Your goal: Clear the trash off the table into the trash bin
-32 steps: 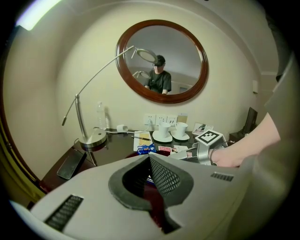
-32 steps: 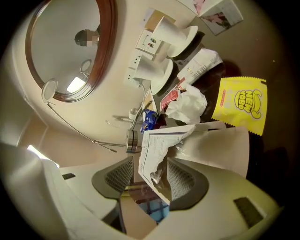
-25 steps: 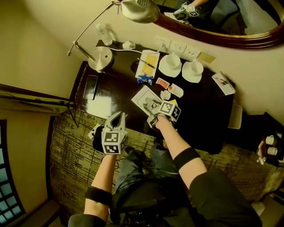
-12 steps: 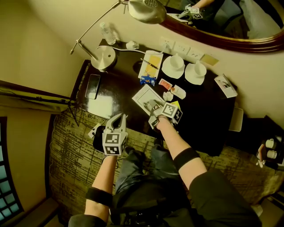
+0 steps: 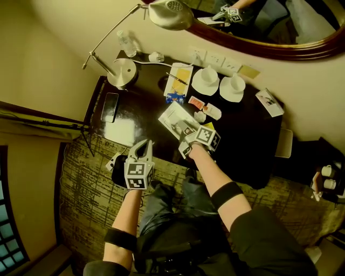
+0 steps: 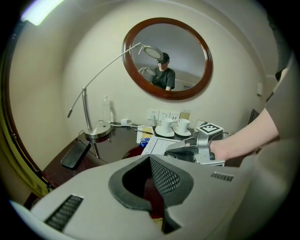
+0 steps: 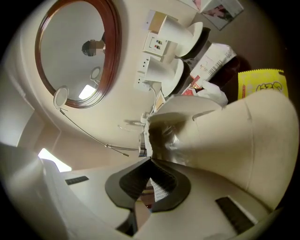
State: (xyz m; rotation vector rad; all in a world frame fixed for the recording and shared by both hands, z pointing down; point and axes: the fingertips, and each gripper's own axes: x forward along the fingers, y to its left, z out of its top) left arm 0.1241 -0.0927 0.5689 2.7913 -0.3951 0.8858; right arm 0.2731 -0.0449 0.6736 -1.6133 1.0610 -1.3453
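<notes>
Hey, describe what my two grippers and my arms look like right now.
The left gripper and right gripper are pale grey with dark textured pads; each carries a white cube printed with black square markers. A black band wraps each forearm.

We see a dim, yellow-tinted head view; the dark table (image 5: 253,145) carries one pale glare patch near its left end, below the lamp (image 5: 170,13). Both gripper views bulge at the edges into black corners, and the paper sheet (image 7: 234,140) looms blurred, washed cream, in the right one.
</notes>
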